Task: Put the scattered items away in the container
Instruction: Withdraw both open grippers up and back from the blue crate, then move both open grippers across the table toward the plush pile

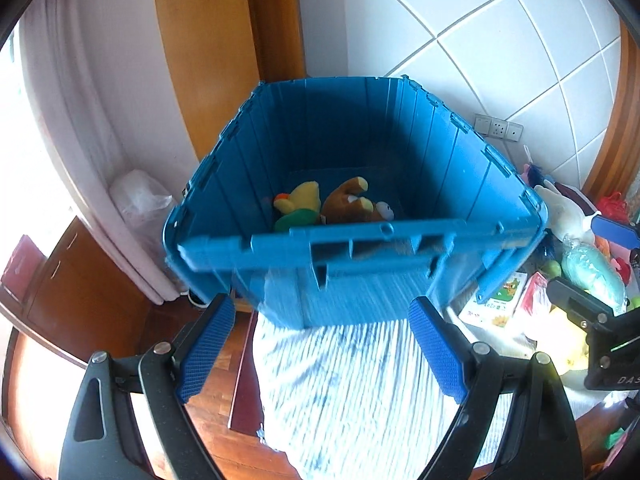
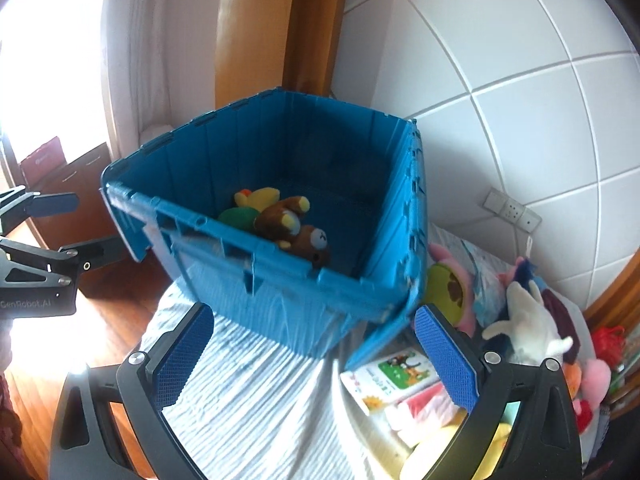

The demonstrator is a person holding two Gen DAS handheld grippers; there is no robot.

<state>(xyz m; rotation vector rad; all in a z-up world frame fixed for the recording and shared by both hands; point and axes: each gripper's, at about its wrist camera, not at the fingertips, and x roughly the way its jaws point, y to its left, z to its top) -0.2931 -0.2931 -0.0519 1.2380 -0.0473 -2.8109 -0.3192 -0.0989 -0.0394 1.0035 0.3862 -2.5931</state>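
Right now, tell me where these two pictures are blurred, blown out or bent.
Left wrist view: motion smear on the blue crate's near rim; window at left blown out. Right wrist view: the crate's near wall smeared; window glare top left. Both: fisheye curves the wall tiles.

The left gripper (image 1: 322,354) has black frame arms, rounded like a fork, with slot cut-outs at 7 o'clock of the left wrist view. Silver screw heads sit on the joints. Its fingers (image 1: 206,354) wear blue pads with a fine knurled texture. The right gripper (image 2: 314,362) is built alike: black arms, silver screws, blue textured pads (image 2: 447,356). White lettering marks the left gripper's black body at 9 o'clock of the right wrist view.
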